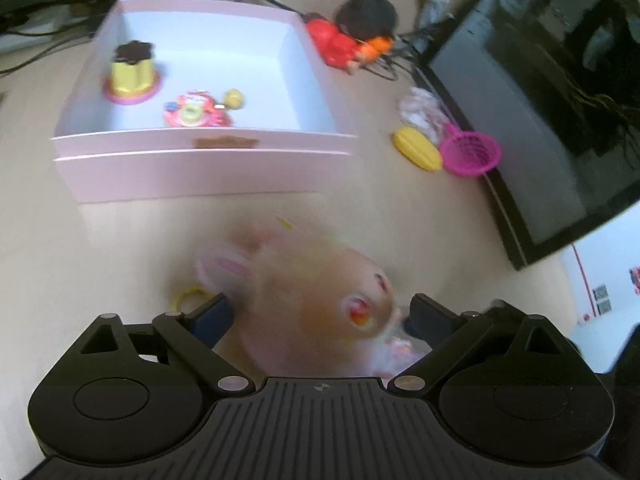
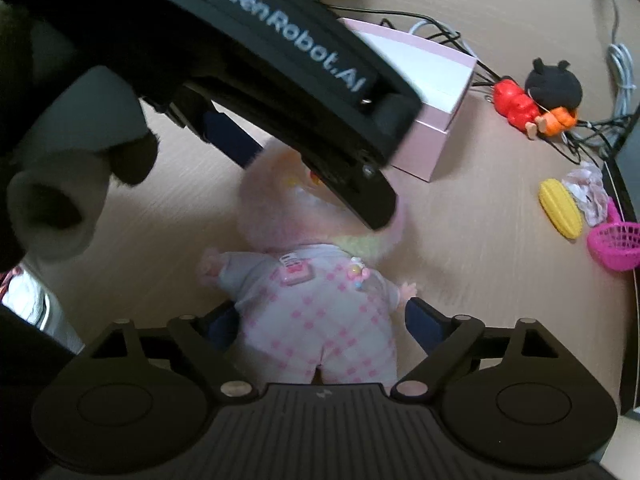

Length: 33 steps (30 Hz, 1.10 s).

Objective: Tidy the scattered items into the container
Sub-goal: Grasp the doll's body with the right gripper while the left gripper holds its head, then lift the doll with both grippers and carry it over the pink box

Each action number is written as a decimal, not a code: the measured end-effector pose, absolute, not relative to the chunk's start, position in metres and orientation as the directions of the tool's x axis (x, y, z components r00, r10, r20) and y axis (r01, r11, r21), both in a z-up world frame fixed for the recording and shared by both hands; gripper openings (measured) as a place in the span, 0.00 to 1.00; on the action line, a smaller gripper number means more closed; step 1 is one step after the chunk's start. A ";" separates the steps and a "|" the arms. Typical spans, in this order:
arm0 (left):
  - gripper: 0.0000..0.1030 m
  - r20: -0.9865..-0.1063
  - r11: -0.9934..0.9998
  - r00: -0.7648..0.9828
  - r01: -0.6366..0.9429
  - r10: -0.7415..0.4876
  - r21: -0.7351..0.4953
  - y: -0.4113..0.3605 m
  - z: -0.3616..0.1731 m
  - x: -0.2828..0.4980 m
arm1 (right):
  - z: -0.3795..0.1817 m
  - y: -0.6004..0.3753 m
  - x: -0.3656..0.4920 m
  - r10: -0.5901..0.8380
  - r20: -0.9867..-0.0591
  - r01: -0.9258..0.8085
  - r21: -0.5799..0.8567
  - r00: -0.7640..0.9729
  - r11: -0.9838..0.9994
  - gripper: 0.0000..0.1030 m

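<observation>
My left claw (image 1: 320, 316) and right claw (image 2: 320, 320), both wide, straddle the doll (image 2: 316, 312) on the worktop; whether the pads grip it, I can't tell. Next: squeeze, then lift toward the pink box (image 1: 200, 168) ahead.

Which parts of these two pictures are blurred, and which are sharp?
Left wrist view: the plush doll's head is smeared by motion, the pink box slightly soft. Right wrist view: the doll's checked body is fairly sharp, the left gripper overhead blurred.
</observation>
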<state>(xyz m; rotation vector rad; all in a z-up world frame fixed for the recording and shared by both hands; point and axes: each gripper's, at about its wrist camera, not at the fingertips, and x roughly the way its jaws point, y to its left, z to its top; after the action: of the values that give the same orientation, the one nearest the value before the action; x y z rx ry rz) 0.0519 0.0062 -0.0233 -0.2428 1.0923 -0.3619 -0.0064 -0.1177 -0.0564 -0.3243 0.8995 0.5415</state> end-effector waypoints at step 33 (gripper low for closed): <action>0.82 -0.549 0.904 0.724 0.393 -0.418 -0.170 0.036 0.132 0.069 | 0.081 -0.075 0.032 0.304 -0.539 -0.495 -0.252 0.786 0.832 0.70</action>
<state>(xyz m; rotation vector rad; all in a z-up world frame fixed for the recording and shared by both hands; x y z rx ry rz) 0.0691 0.0359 0.1318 -0.0428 0.6158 -0.4472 0.0324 -0.0749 0.0814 -0.3971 0.5052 0.4428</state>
